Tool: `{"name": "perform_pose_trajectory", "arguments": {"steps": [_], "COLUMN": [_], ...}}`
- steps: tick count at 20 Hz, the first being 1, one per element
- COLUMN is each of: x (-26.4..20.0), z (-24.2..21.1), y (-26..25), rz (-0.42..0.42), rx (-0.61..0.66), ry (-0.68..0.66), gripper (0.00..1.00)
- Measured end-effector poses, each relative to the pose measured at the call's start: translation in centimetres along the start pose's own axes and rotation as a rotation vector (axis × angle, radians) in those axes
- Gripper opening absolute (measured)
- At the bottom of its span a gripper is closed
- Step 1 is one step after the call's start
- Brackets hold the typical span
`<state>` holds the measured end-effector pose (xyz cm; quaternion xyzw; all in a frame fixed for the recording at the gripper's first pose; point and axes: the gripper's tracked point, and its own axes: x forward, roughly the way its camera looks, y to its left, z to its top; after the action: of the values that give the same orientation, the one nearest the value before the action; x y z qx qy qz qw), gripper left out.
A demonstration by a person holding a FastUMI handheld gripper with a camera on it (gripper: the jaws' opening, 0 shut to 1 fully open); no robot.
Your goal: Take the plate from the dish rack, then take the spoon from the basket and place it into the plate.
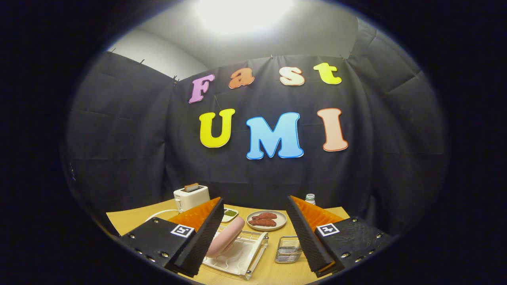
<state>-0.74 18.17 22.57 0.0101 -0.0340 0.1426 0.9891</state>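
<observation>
A: Where do we stand with the gripper point(253, 233)?

B: We see its two fingers point(206, 233) spread wide apart, released, with nothing pressed between them. They hang above the pale wooden table point(273, 273).

A: And the plate we are after?

B: The round pink plate point(225, 237) stands on edge, tilted, in the white plastic dish rack point(241, 257). It sits just beside the inner face of the left finger, which overlaps the rack's near corner. We cannot tell whether the finger touches the plate.

A: The basket?

B: The small silver wire basket point(288, 250) rests on the table between the fingers, nearer the right one and just beside the rack. We cannot make out the spoon inside it; the wires are too fine and small.

A: What lies beyond?

B: Past the fingers we see a shallow beige dish holding reddish-brown pieces of food point(266, 219), and left of it a small white square dish with something green point(230, 214). Farther back on the left stands a white toaster with a slice of toast sticking up point(191, 196), its white cord point(158, 215) trailing across the table. Behind the right finger a small white bottle with a green band point(310, 198) peeks up.
</observation>
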Motion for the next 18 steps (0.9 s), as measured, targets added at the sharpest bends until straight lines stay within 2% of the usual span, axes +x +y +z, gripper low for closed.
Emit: {"name": "perform_pose_trajectory", "arguments": {"steps": [3,9,12,18], "x": [3.2,8.0,9.5,10.2], "z": [-1.4,-7.2,-10.2,-17.2], "y": [1.0,4.0,4.5,5.3], "rz": [0.032,0.128,0.121,0.110], "rx": [0.025,0.072,0.069,0.144], "ry": [0.072,0.358,0.507,0.826], "gripper": [0.97,0.97,0.97,0.99]}}
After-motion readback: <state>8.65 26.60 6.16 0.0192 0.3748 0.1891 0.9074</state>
